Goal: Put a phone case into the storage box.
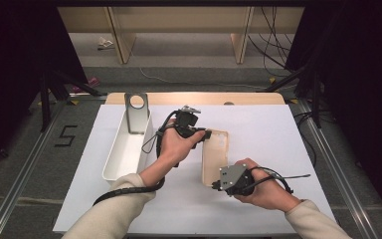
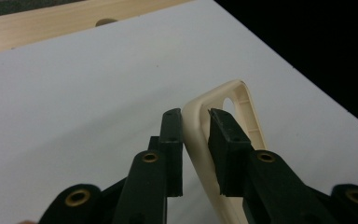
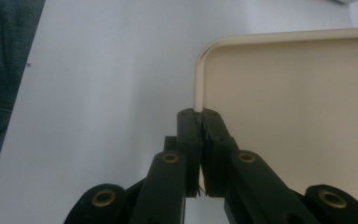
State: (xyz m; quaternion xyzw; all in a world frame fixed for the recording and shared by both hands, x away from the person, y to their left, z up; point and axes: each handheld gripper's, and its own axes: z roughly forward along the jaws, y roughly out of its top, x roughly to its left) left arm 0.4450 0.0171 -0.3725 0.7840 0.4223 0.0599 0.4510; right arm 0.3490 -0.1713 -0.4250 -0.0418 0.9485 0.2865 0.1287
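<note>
A cream phone case (image 1: 217, 158) lies hollow side up on the white table board (image 1: 268, 134). My left gripper (image 1: 206, 134) reaches its far end from the left. In the left gripper view the two black jaws (image 2: 196, 140) stand on either side of the case's rim (image 2: 242, 100) beside the camera cut-out, pads against the wall. My right gripper (image 1: 214, 185) sits at the case's near corner. In the right gripper view its jaws (image 3: 200, 121) are shut on the thin edge of the case (image 3: 284, 116).
A long white bin (image 1: 124, 149) stands left of the left hand, with a grey metal bracket (image 1: 137, 112) upright at its far end. A wooden strip (image 1: 194, 98) borders the far side of the board. Dark floor and cables lie beyond.
</note>
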